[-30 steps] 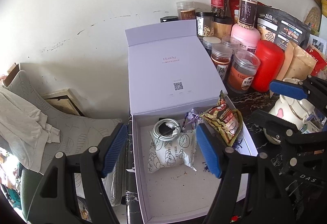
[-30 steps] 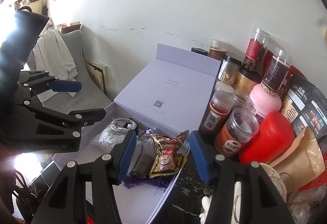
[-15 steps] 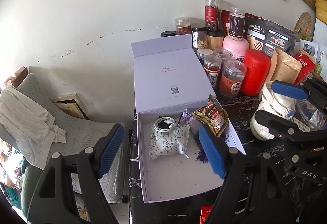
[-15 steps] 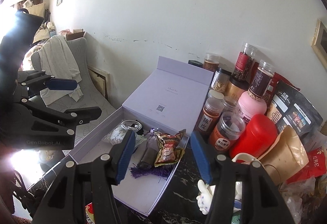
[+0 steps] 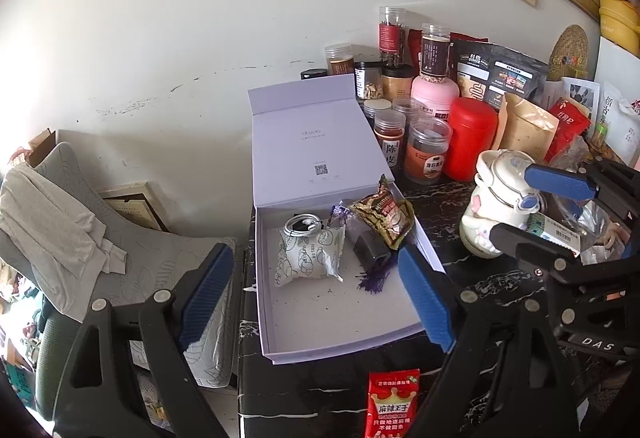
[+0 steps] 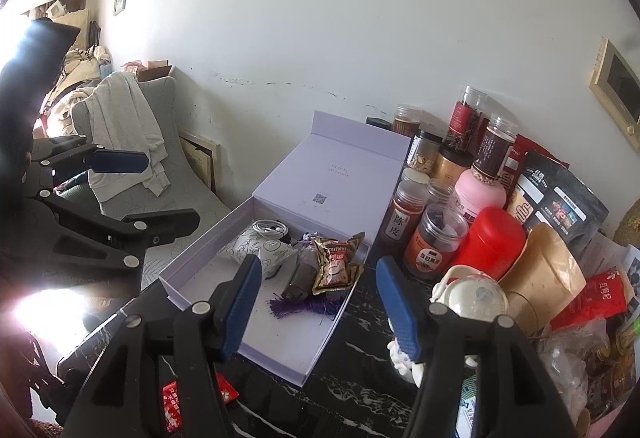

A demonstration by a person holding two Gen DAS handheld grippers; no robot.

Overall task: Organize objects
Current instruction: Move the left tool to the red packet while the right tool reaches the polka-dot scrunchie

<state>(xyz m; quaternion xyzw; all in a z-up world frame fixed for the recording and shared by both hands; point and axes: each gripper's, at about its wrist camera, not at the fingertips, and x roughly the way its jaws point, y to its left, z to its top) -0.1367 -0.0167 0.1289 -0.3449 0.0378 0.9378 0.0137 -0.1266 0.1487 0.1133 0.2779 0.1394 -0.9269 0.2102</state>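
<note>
Left wrist view, my left gripper (image 5: 316, 302): jaws spread wide, nothing held, above the near end of the lavender box (image 5: 340, 326).
Box contents: white snack pouch (image 5: 310, 256), coiled white cable (image 5: 303, 225), brown foil packet (image 5: 384, 214) leaning on the right wall, purple tassel (image 5: 374, 276).
Outside box: red snack sachet (image 5: 392, 404) flat on the black marble counter (image 5: 304, 390), just before the box's near wall.
Handling, my judgement: sachet light, soft, crinkly, slippery film; pinch across a sealed edge.
Writing: lid carries a QR code; sachet reads 麻辣王子; jar (image 5: 390, 142) reads 陈皮.
Right wrist view, my right gripper (image 6: 320, 302): released, empty, over the box's right rim.
Writing: foil packet's label unreadable to me.
Fragile: white figurine (image 6: 472, 298) beside the right finger.
</note>
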